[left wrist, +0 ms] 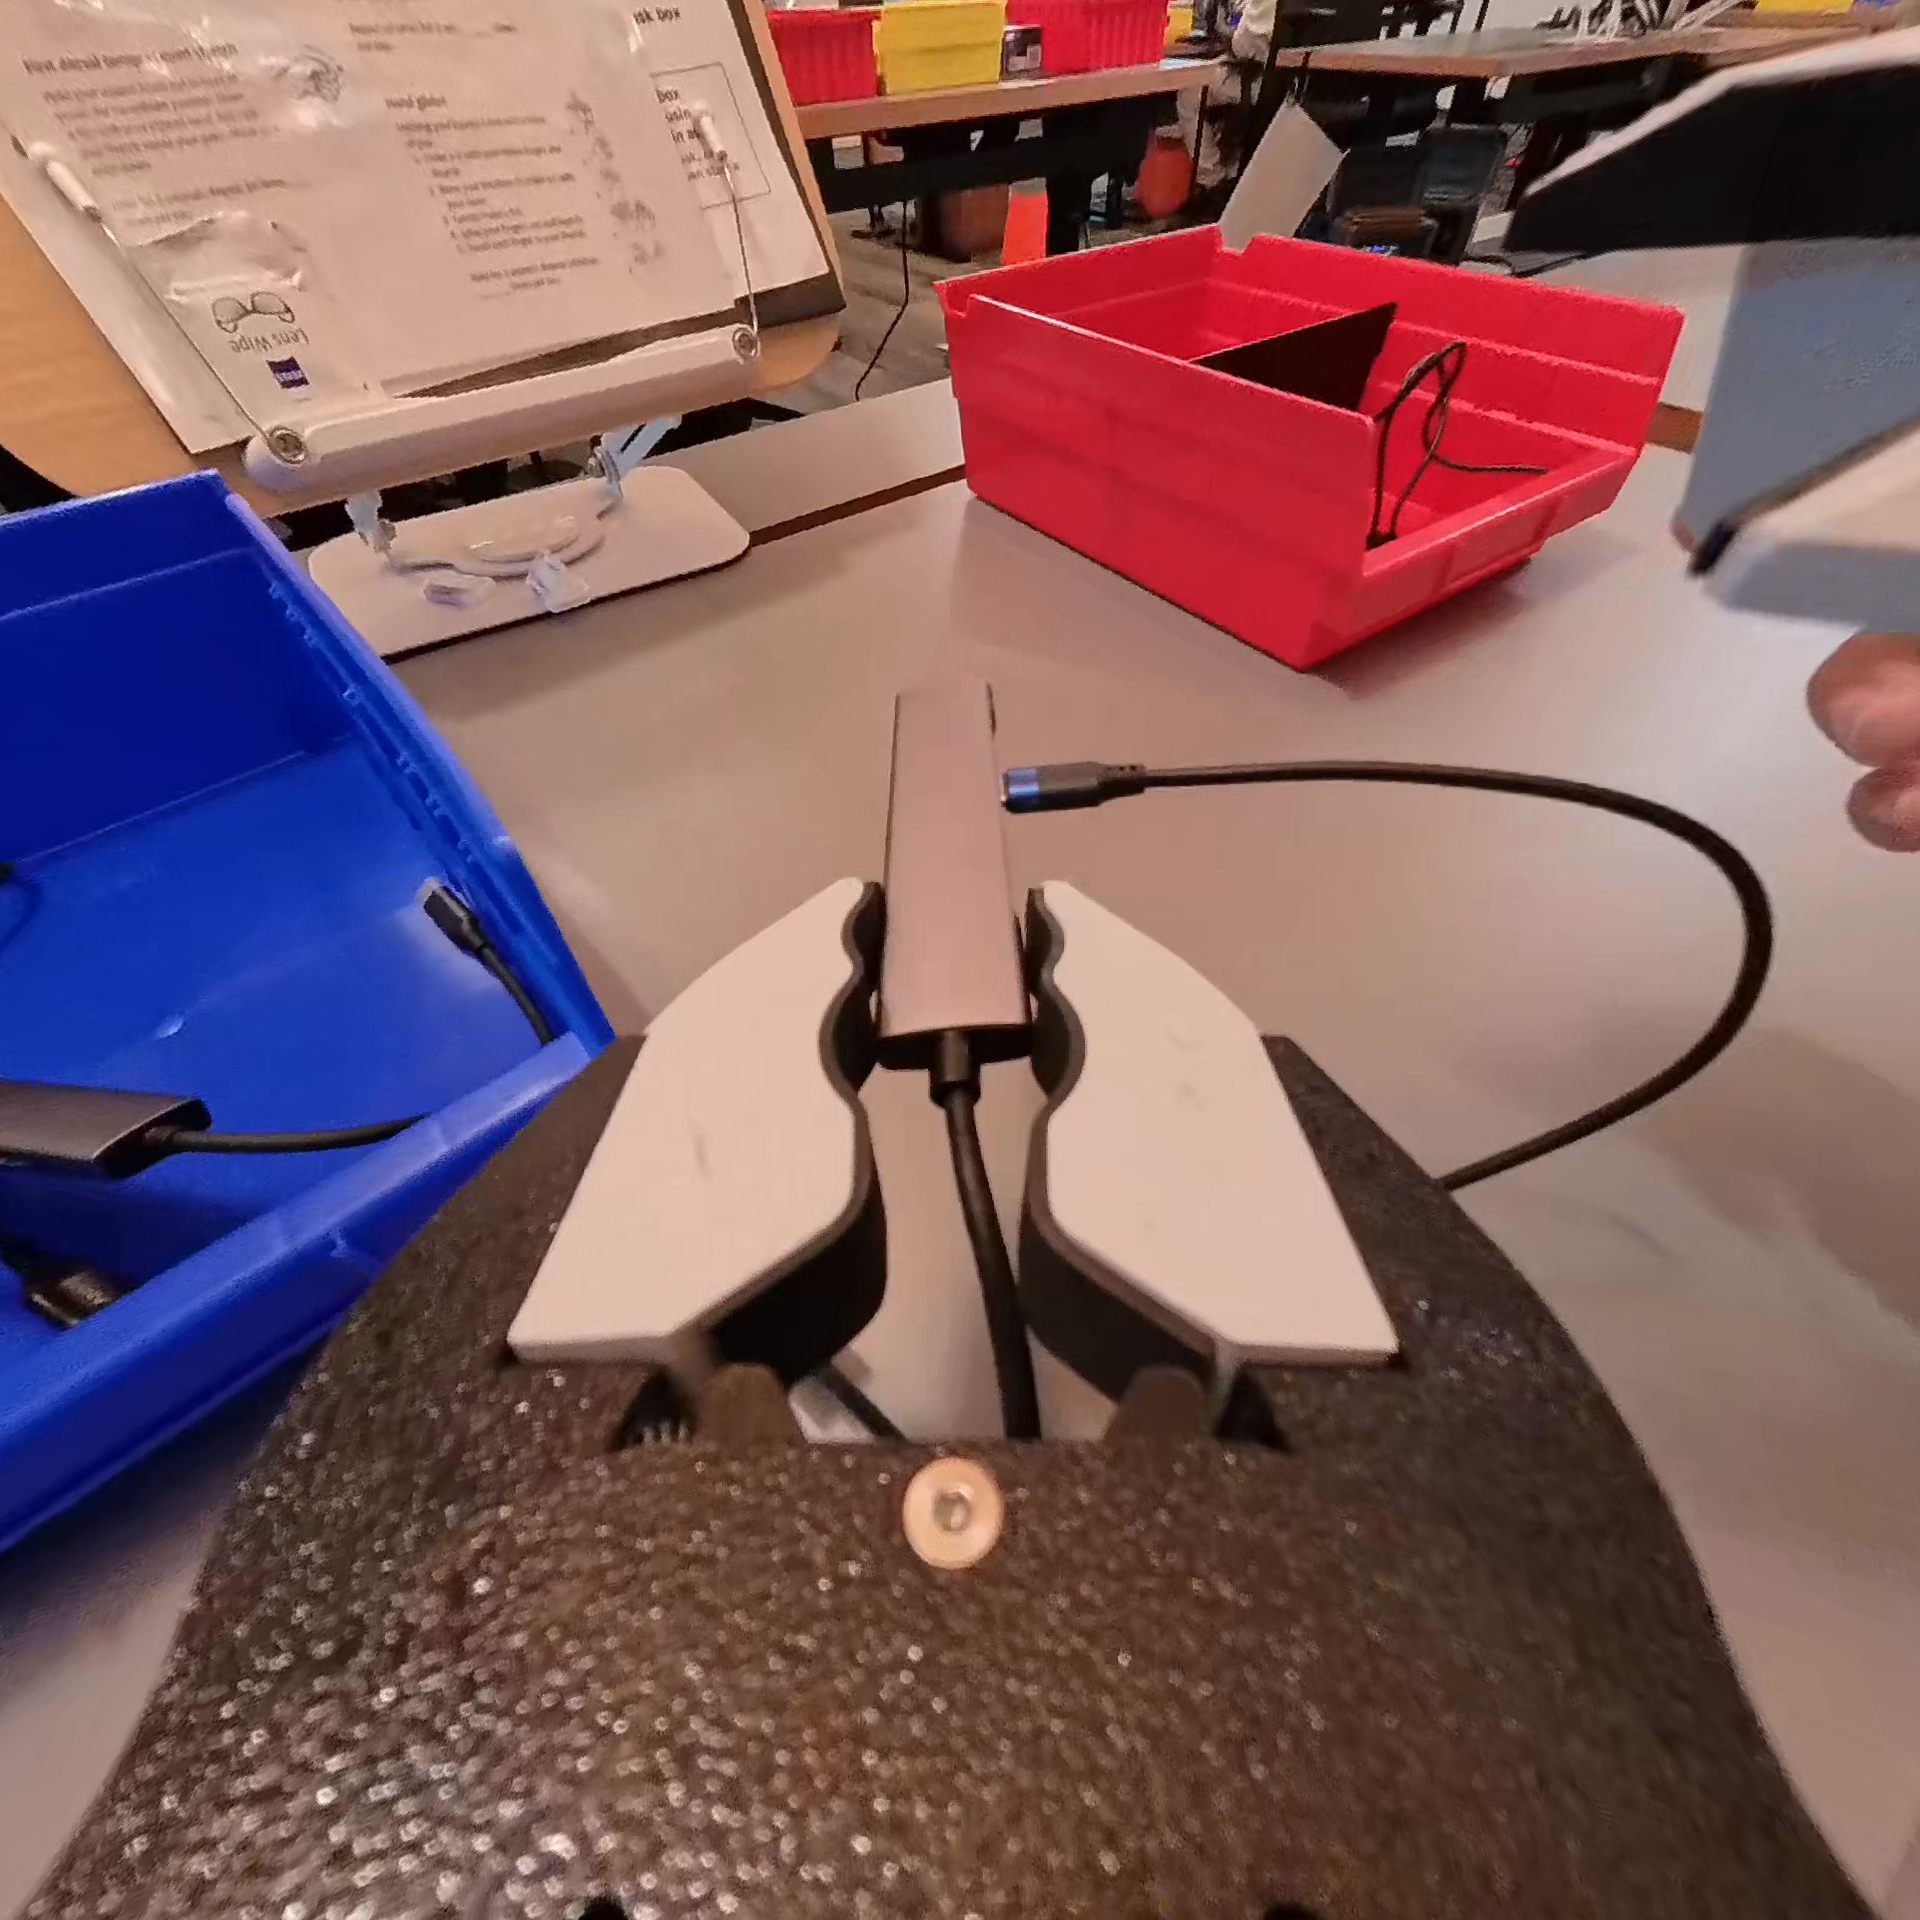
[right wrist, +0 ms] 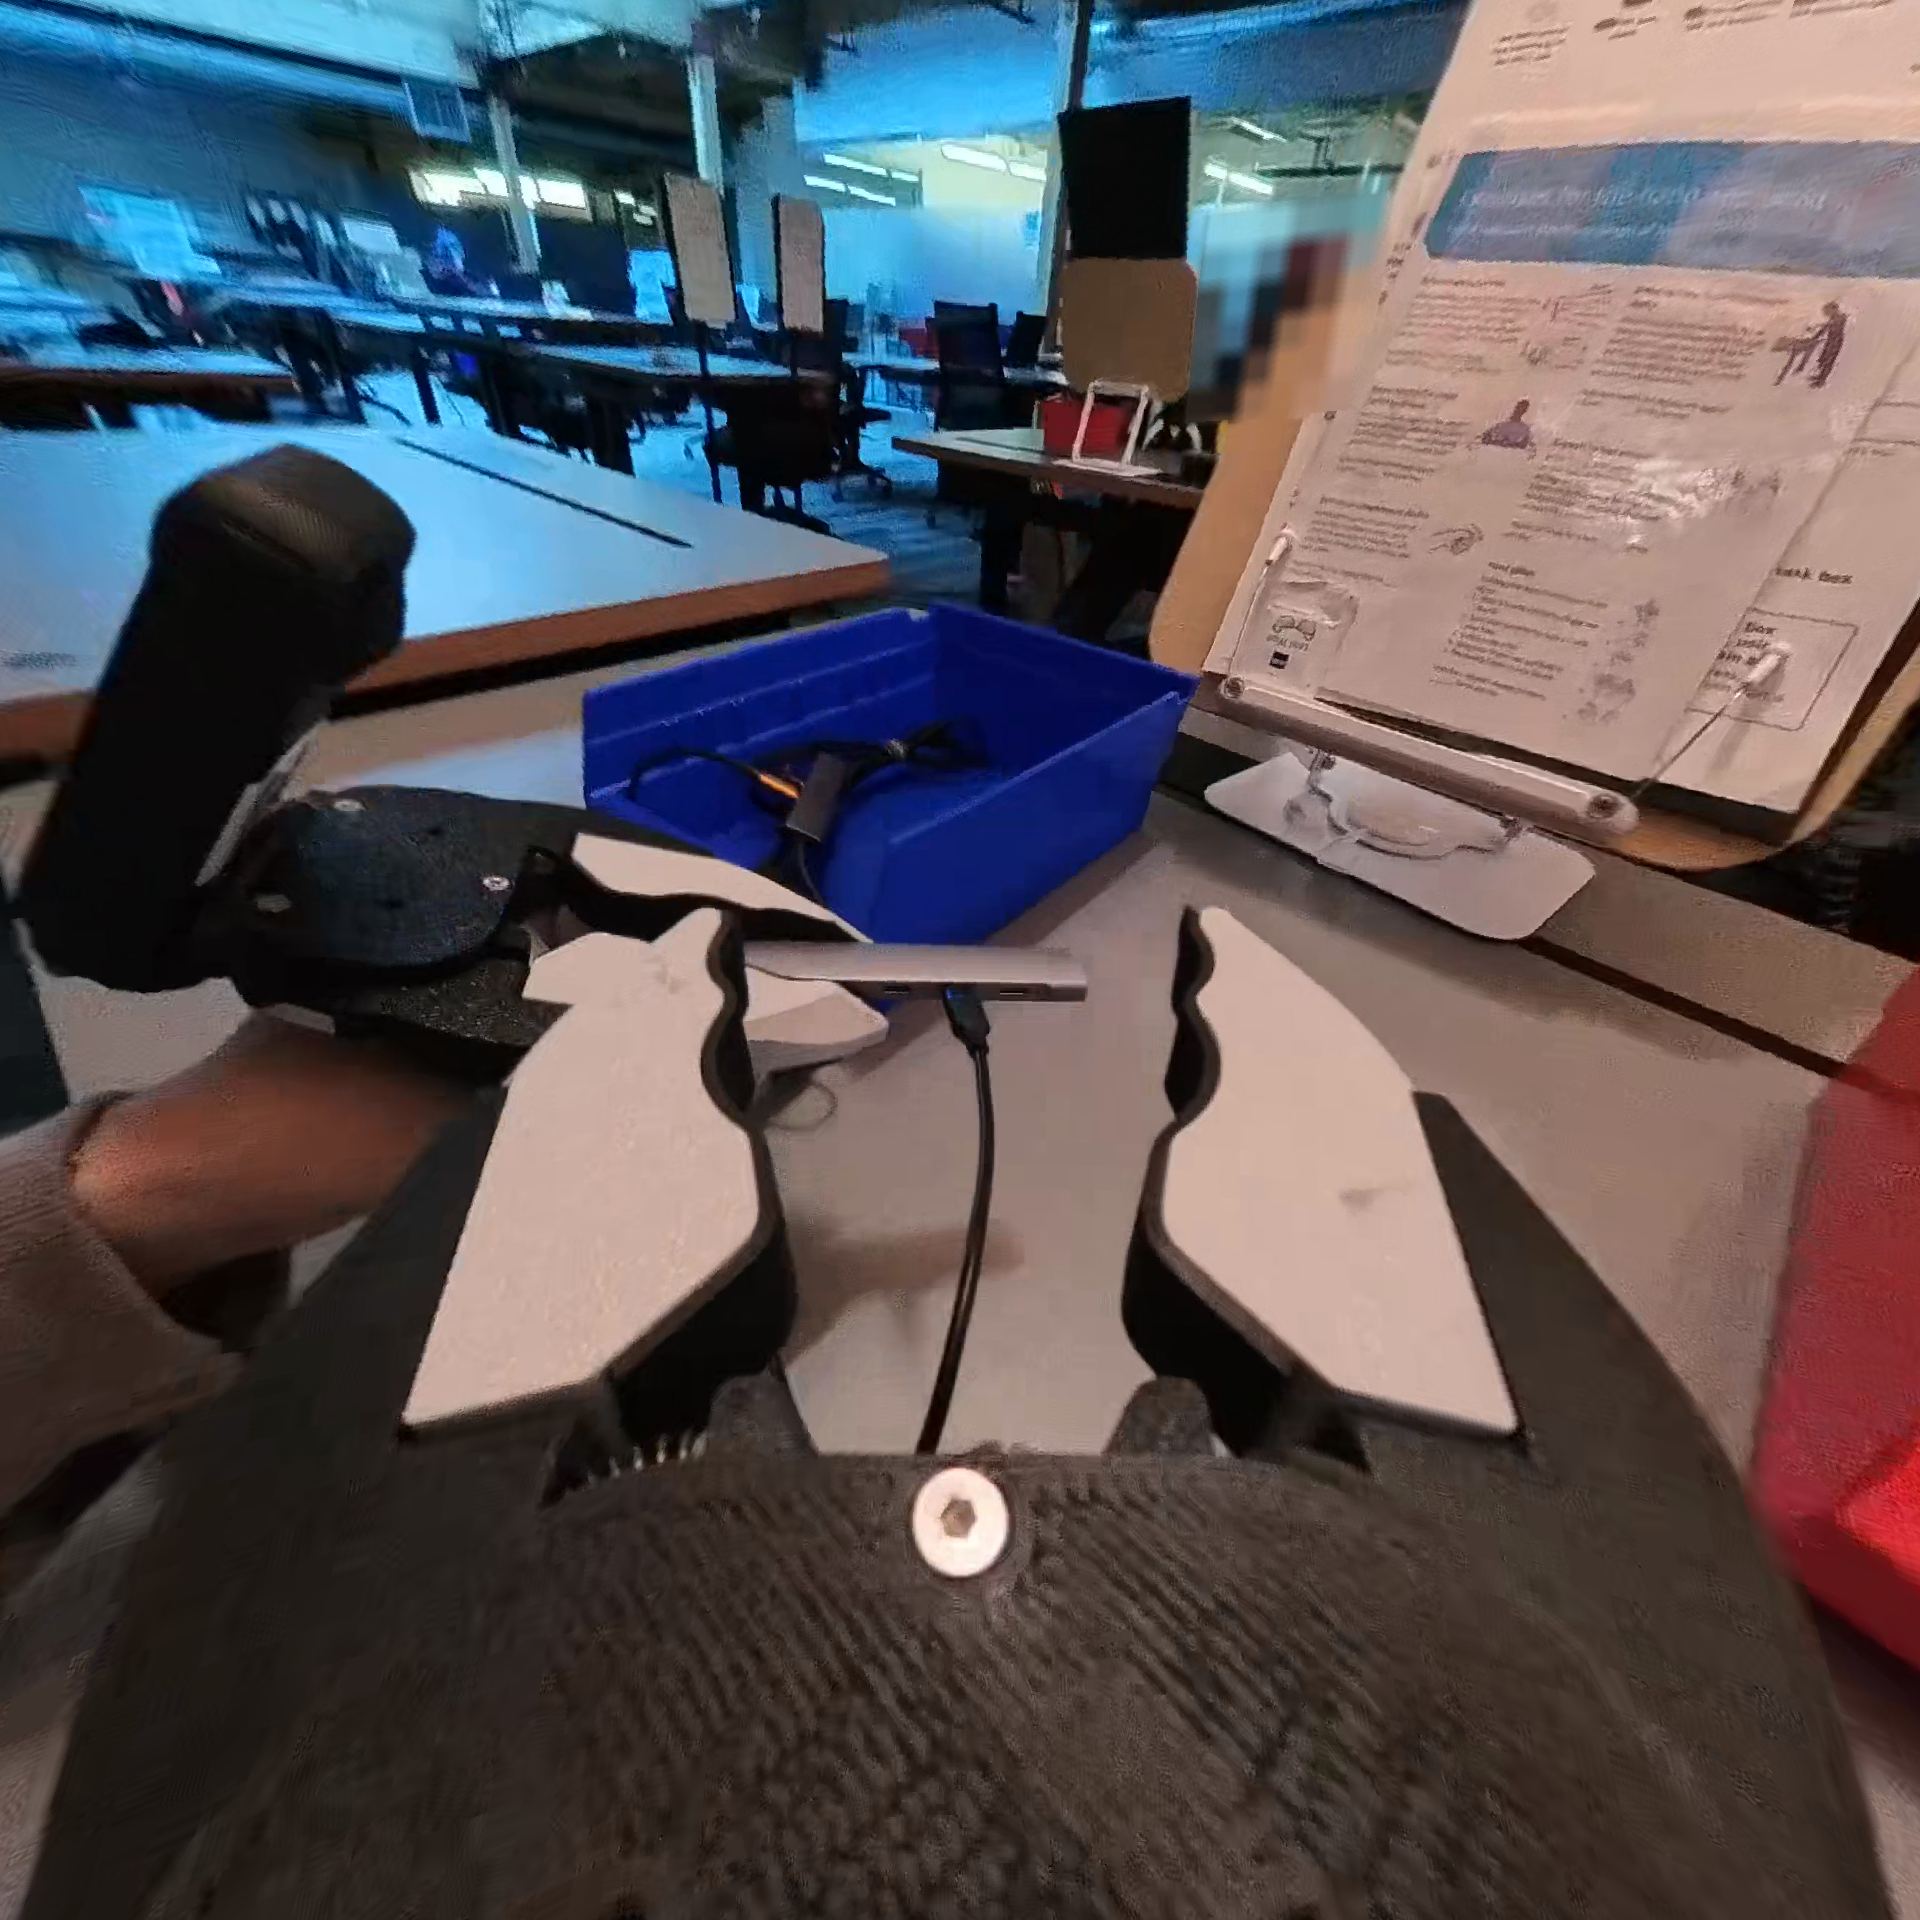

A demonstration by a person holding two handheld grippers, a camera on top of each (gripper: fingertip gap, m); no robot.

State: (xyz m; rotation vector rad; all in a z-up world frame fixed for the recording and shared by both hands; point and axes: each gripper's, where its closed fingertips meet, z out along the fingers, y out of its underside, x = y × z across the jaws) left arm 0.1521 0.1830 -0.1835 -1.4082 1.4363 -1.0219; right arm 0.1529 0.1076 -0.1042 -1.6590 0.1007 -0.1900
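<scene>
Left gripper clamped on grey USB hub, blue bin left of hub. Right gripper spread wide, empty, cable plug between its fingers, just before hub.

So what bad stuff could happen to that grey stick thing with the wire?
The left gripper pinches only the cabled end of the grey hub, so the long free end might tip or slip. Its black cable loops loosely across the table; the open right gripper, right by the plug, could snag it. The blue bin sits close, easy to bump.
</scene>
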